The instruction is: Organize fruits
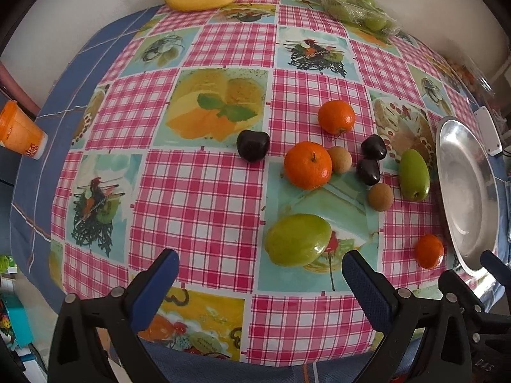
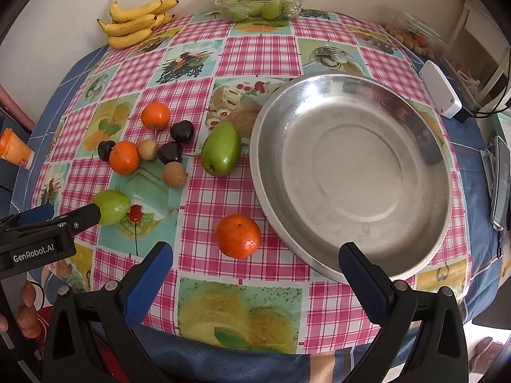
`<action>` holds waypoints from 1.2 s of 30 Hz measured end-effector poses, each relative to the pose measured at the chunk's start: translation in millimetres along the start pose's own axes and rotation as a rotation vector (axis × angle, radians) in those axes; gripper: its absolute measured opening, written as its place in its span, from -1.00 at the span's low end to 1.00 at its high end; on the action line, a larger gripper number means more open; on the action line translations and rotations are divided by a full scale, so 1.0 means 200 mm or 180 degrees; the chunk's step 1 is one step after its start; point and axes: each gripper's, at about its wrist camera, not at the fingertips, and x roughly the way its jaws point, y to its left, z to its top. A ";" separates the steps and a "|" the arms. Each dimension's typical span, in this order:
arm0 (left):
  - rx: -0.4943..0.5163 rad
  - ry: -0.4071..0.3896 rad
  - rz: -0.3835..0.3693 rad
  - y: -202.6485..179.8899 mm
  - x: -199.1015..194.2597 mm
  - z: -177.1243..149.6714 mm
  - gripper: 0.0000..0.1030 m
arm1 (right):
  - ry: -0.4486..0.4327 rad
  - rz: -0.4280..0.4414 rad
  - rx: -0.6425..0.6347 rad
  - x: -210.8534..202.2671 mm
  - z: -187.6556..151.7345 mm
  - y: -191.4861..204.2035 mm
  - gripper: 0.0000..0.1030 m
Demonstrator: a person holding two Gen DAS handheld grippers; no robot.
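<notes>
Tablecloth (image 1: 198,191) bears green fruit (image 1: 298,240) just ahead of parted left tongs (image 1: 260,274)

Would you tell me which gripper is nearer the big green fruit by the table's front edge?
Left. The left gripper hovers right before the green fruit; the right gripper sits farther off, facing the metal bowl.

A pink-and-white checked tablecloth (image 2: 223,191) with printed food panels is seen. Orange mandarins (image 2: 238,235), green fruits (image 2: 221,148), dark purple fruits (image 2: 181,131) and tan-brown round fruits (image 2: 174,175) are shown beside a silver metal bowl (image 2: 265,146); yellow bananas (image 2: 137,22) are seen at the back.
</notes>
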 end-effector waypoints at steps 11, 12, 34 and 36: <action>-0.0003 0.0020 -0.0379 -0.01 -0.05 0.08 1.00 | 0.0179 0.0212 0.0154 0.03 0.02 0.07 0.99; -0.0002 0.0022 -0.0419 -0.01 -0.06 0.09 1.00 | 0.0191 0.0227 0.0162 0.03 0.02 0.08 0.99; -0.0092 0.0247 -0.0289 -0.03 0.13 0.08 0.98 | 0.0412 0.0205 0.0477 0.16 0.02 0.08 0.62; -0.0094 0.0255 -0.0290 -0.03 0.16 0.06 0.96 | 0.0429 0.0199 0.0496 0.18 0.02 0.07 0.49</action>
